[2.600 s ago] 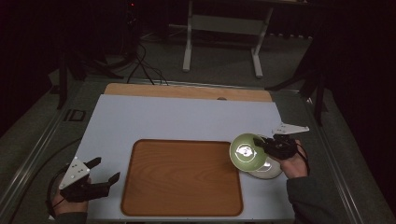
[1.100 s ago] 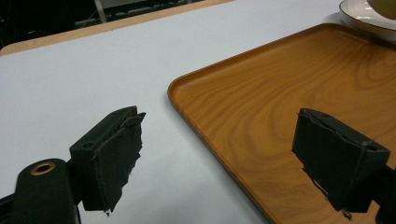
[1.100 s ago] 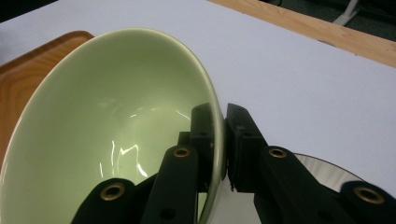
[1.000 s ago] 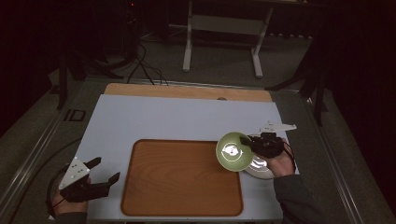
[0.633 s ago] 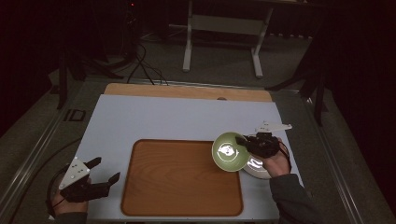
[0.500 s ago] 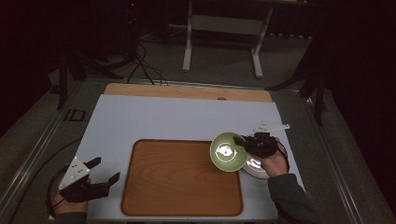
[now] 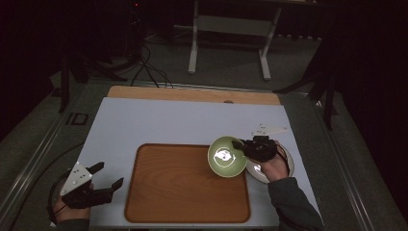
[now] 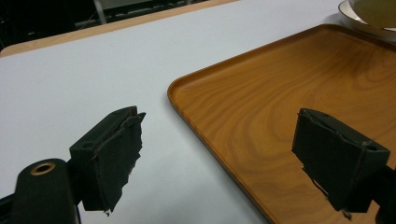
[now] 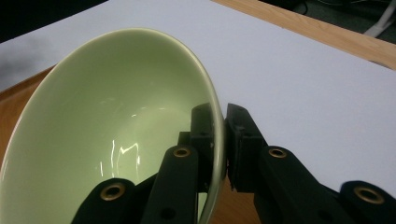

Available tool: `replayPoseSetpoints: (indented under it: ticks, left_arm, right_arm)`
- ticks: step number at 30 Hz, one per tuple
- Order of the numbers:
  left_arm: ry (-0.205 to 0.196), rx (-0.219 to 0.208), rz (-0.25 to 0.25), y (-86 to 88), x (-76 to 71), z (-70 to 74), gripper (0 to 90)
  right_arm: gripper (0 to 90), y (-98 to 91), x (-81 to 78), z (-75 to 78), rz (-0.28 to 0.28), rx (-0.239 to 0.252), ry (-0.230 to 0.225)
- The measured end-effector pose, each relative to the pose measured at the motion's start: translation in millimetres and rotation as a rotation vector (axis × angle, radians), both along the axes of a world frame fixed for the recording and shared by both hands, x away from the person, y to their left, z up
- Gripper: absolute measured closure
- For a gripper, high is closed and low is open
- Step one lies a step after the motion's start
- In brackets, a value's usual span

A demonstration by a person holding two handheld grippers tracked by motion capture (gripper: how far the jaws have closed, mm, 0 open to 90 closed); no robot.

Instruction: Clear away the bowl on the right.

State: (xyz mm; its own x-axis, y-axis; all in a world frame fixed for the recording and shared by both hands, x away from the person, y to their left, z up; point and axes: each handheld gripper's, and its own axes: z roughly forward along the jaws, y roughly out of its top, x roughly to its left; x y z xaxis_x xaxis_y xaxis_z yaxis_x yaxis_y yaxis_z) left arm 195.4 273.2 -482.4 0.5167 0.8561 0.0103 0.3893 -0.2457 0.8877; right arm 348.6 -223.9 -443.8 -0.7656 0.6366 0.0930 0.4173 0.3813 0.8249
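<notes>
green bowl (image 7: 227, 156): glazed ceramic, likely slippery and fragile. right gripper (image 9: 219, 140) clenched on its rim, over the tray (image 7: 183, 202)'s right edge. left gripper (image 8: 224, 158) empty, jaws apart.

Tray (image 7: 183, 192) centred on table (image 7: 159, 122), bowl (image 7: 227, 156) over its right edge, plate (image 7: 284, 166) right.

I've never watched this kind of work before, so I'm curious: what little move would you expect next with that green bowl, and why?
Probably carry it a little further left and lower it onto the wooden tray. The right gripper is shut on the green bowl, pinching its rim, and the bowl hangs over the tray's right edge beside the white plate. The left gripper waits open at the tray's left.
</notes>
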Motion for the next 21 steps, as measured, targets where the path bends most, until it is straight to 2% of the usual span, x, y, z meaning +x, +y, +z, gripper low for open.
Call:
replayPoseSetpoints:
  ticks: [21]
  left_arm:
    - [-0.002, -0.003, 0.001, 0.1, -0.2, 0.0, 15.4]
  right_arm:
    - [81.9, 27.6, -0.2, -4.2, 0.049, 0.009, -0.002]
